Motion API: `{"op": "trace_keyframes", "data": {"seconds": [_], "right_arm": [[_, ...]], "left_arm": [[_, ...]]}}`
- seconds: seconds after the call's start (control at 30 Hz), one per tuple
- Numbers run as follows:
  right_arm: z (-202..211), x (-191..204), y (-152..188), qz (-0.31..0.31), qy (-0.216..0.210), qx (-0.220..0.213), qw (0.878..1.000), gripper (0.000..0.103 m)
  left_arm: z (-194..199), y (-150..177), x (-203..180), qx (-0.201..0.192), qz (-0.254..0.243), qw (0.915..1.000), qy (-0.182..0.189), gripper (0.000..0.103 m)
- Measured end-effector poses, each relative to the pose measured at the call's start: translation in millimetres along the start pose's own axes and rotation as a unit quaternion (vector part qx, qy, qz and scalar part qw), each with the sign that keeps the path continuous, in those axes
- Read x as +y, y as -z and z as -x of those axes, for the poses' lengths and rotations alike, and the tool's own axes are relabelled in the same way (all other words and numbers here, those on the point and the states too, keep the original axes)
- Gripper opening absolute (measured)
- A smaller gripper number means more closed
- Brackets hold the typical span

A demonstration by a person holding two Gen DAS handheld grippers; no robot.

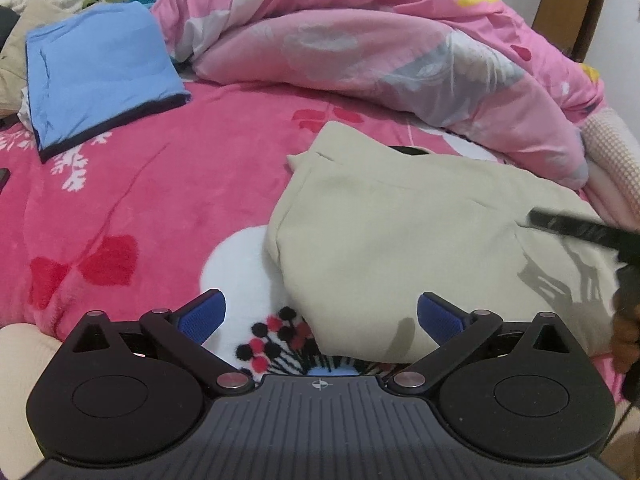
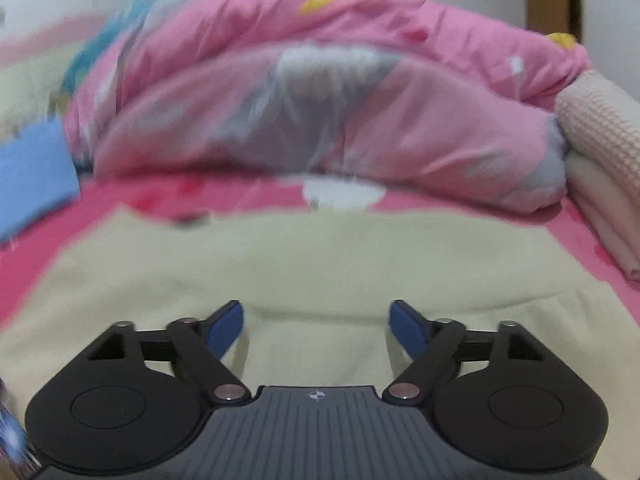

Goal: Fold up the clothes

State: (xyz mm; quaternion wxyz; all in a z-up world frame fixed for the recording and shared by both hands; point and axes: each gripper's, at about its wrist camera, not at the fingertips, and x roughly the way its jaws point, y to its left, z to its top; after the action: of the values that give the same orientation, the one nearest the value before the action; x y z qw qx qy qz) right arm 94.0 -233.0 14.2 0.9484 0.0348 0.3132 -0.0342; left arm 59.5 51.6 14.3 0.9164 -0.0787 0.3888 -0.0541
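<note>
A folded cream garment [image 1: 400, 232] lies on the pink fleece blanket [image 1: 160, 208], right of centre in the left wrist view. My left gripper [image 1: 320, 316] stands open over the garment's near left corner, nothing between its blue pads. The right gripper's black finger [image 1: 576, 226] pokes in from the right edge above the cloth. In the blurred right wrist view the same cream garment [image 2: 320, 264] fills the lower half, and my right gripper [image 2: 318, 326] hangs open just above it, its pads apart and clear of the fabric.
A folded blue garment [image 1: 100, 72] lies at the far left of the bed. A bunched pink quilt [image 1: 380, 48] rises behind the cream garment. Cream waffle-knit cloth [image 2: 600, 128] is stacked at the right. More clothes are heaped at the far left corner.
</note>
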Motion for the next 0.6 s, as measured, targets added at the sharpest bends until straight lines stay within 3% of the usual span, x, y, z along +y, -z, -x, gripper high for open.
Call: {"op": "trace_keyframes", "data": {"seconds": [0.07, 0.13, 0.17, 0.23, 0.6], "right_arm": [[10, 2, -3, -0.001, 0.011, -0.017, 1.000, 0.097], [6, 5, 2, 0.003, 0.019, -0.008, 1.000, 0.103], [2, 7, 5, 0.006, 0.024, 0.002, 1.000, 0.103], [-24, 11, 18, 0.020, 0.037, 0.064, 0.997, 0.103], [-25, 11, 25, 0.013, 0.038, 0.045, 0.998, 0.103]], "left_arm": [[-1, 0, 1, 0.004, 0.003, 1.0000, -0.003, 0.103], [-4, 1, 1, 0.012, 0.007, 0.9999, -0.006, 0.103], [-5, 1, 1, 0.016, 0.010, 0.9998, -0.008, 0.103], [-9, 3, 0, 0.026, 0.009, 0.9996, -0.008, 0.103], [-16, 12, -1, 0.057, 0.022, 0.9981, 0.009, 0.103]]}}
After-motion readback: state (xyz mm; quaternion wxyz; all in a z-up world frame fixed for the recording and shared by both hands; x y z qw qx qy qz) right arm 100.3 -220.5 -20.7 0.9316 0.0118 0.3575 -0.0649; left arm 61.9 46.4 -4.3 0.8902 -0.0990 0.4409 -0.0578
